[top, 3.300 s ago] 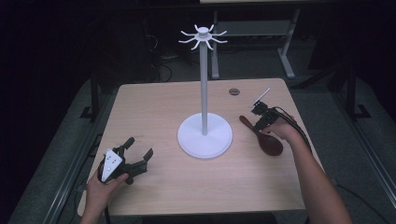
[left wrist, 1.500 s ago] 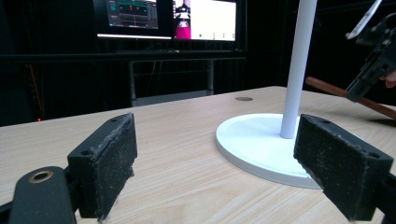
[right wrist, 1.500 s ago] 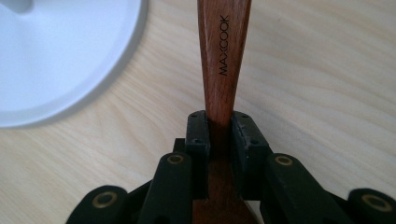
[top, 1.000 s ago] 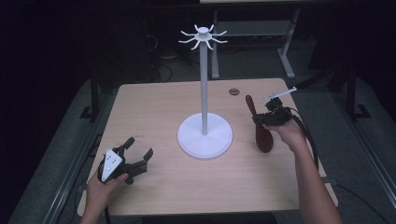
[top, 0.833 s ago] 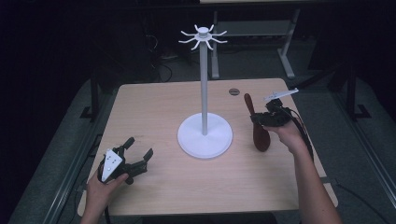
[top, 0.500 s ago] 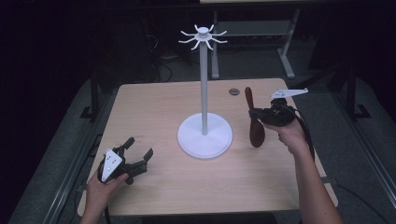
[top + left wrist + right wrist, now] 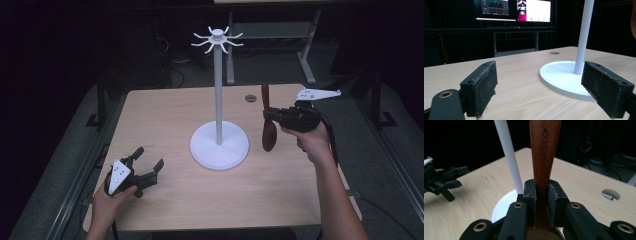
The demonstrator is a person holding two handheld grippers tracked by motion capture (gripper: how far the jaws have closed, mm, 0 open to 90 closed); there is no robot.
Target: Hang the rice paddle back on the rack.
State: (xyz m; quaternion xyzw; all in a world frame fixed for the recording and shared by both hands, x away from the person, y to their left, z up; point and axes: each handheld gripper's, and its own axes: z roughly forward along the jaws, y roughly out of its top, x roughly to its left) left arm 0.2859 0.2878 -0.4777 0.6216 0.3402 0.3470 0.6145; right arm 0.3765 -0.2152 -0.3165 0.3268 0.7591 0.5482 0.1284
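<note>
Right of centre in the high view: wooden spoon (image 7: 268, 120) clamped in the right gripper (image 7: 274, 115), jaws pinched tight on the handle just above the bowl. Long axis near upright, handle end pointing up toward the top of the frame, bowl hanging low, clear of the table (image 7: 165, 120). Just right of the white stand (image 7: 219, 142), not touching its pole or base. In the right gripper view, handle (image 7: 544, 150) rising straight up between the pads (image 7: 530, 195), lettering running along it. Lower left of the high view: left gripper (image 7: 145, 165) down by the table edge, jaws spread wide, nothing between them. In the left gripper view, both pads (image 7: 481, 87) well apart, stand base seen past them.
</note>
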